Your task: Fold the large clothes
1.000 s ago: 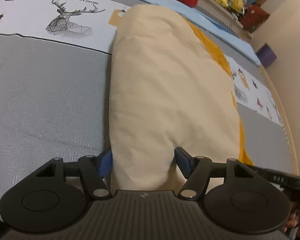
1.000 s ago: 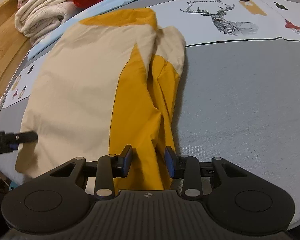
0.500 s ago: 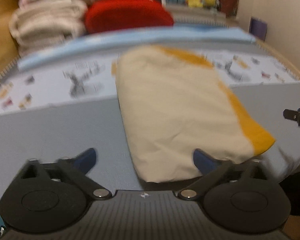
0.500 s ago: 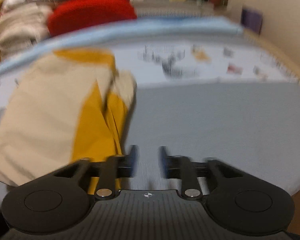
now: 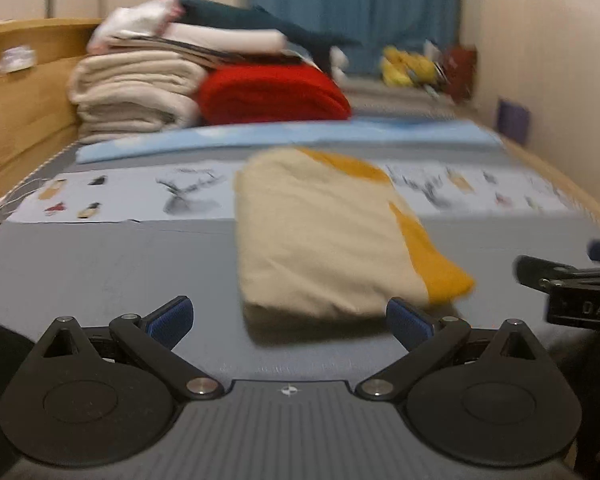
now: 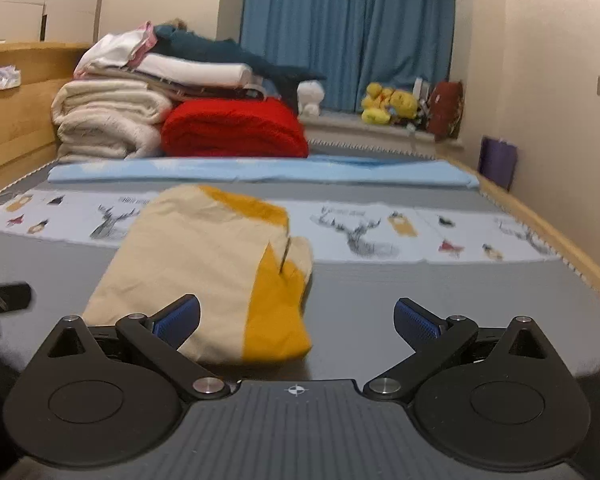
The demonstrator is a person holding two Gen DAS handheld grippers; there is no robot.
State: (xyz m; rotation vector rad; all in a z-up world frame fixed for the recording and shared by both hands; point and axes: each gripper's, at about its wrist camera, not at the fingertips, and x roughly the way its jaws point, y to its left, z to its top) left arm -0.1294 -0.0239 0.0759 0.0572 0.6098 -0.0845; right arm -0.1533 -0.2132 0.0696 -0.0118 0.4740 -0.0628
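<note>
A folded cream and yellow garment (image 5: 324, 236) lies flat on the grey bed cover (image 5: 100, 264). It also shows in the right wrist view (image 6: 212, 276), left of centre. My left gripper (image 5: 292, 318) is open and empty, drawn back at the garment's near edge. My right gripper (image 6: 298, 318) is open and empty, held just short of the garment's yellow corner. The right gripper's tip (image 5: 572, 280) shows at the right edge of the left wrist view.
At the bed's far end stand a stack of cream and white folded linen (image 6: 108, 120) and a red blanket (image 6: 232, 128). A light blue sheet (image 6: 260, 170) lies across the bed. A wooden frame (image 6: 16, 120) runs along the left, a wall on the right.
Both grippers let go of the garment, opened wide and drew back and up. The garment now lies free on the bed.
</note>
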